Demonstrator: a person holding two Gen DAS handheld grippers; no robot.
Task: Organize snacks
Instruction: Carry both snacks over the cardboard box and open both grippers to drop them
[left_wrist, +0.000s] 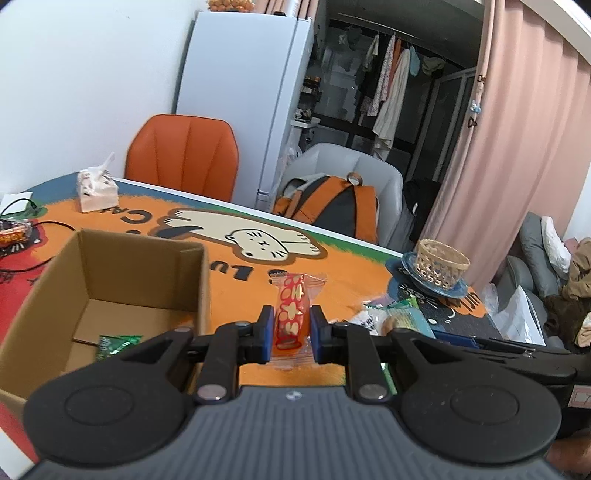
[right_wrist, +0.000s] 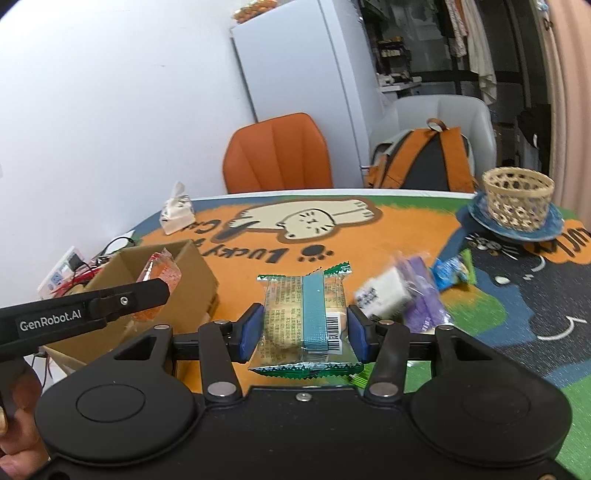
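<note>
You have the left gripper (left_wrist: 289, 329) clamped across the middle of a light, crinkly red candy (left_wrist: 291, 314) just right of the cardboard box (left_wrist: 110, 266), and the right gripper (right_wrist: 305, 328) squeezing a soft, crushable cake packet (right_wrist: 304, 325) by its sides above the table's near middle.

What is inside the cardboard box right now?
The cardboard box shows one green snack packet on its floor in the left wrist view. The left gripper covers the near corner, so anything there is hidden.
</note>
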